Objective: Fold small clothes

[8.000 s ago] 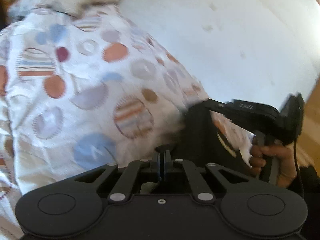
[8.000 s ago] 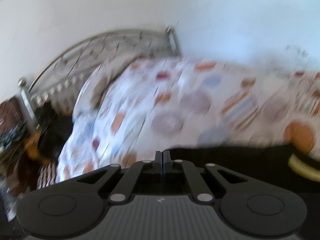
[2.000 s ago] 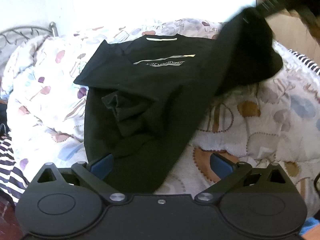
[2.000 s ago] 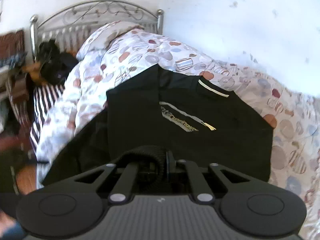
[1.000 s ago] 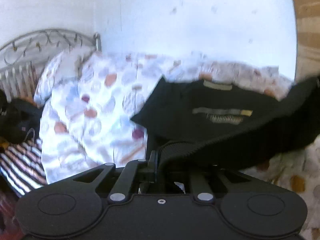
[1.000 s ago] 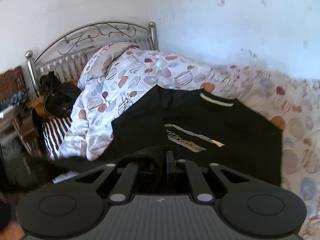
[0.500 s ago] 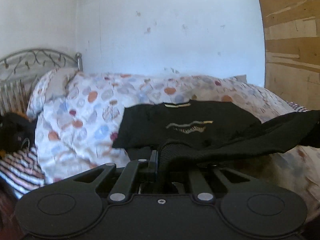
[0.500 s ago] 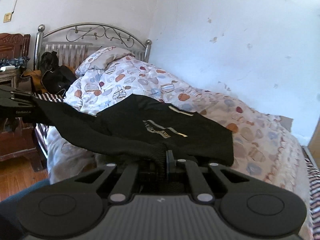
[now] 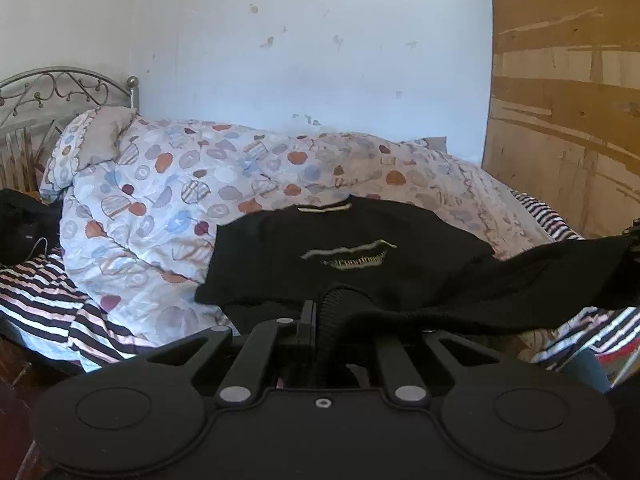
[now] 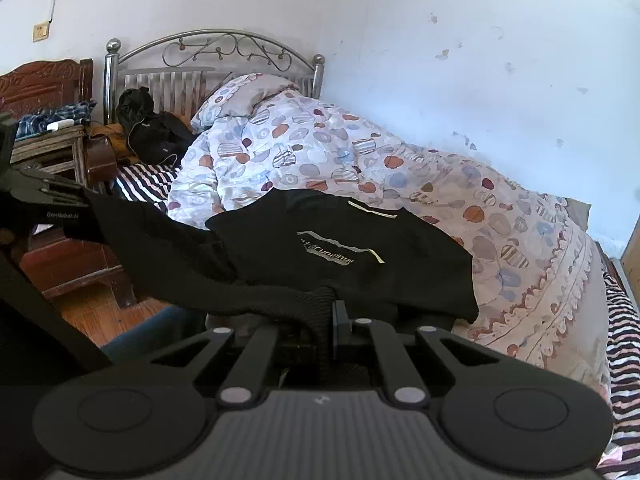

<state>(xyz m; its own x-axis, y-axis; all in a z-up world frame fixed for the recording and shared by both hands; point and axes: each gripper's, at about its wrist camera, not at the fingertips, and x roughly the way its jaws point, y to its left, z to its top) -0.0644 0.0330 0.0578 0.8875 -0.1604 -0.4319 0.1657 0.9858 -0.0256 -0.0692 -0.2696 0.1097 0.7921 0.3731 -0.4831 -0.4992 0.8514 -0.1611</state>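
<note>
Black ribbed hem bunches in both clamped tools, left gripper [image 9: 318, 312] and right gripper [image 10: 332, 308]; sweater [image 10: 360, 248] drapes ahead over the puffy quilt [image 10: 320, 144].

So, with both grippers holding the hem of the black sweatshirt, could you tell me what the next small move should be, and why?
Probably carry both hands forward toward the collar. The left gripper and right gripper are each shut on the ribbed hem, lifted off the quilt, while the black sweatshirt lies chest-up.

Bright daylight, sharp frames, fisheye bending edges, dark corners.
</note>
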